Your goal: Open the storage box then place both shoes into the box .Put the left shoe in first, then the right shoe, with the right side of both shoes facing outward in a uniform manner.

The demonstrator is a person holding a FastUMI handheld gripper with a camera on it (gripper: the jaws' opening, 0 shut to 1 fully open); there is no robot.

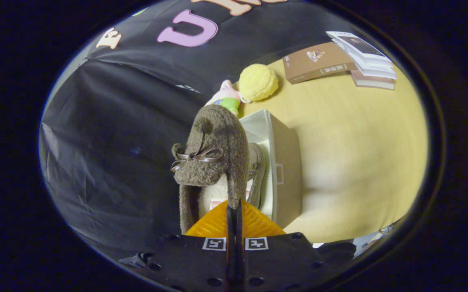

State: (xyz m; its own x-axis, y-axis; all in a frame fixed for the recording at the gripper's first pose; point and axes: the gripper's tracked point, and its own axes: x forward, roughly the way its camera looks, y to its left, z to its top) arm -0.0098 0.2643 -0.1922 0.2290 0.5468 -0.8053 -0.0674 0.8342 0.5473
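My gripper [234, 214] is shut on the fuzzy collar of a brown fleece slipper [213, 150] with a ribbon bow on its toe. The slipper hangs just ahead of the fingers, toe pointing away, its cream lining showing near them. Right behind it stands the open pale storage box [287, 162], which has a small handle on its side. A second brown slipper [259, 170] sits inside the box against the wall. The held slipper is at the box's opening and hides much of the inside.
The box stands on a yellow table [359, 154]. Beyond the box lie a yellow plush ball [258, 82] and a small doll in green [229, 100]. Farther off are a brown book [319, 61] and a stack of books [369, 61].
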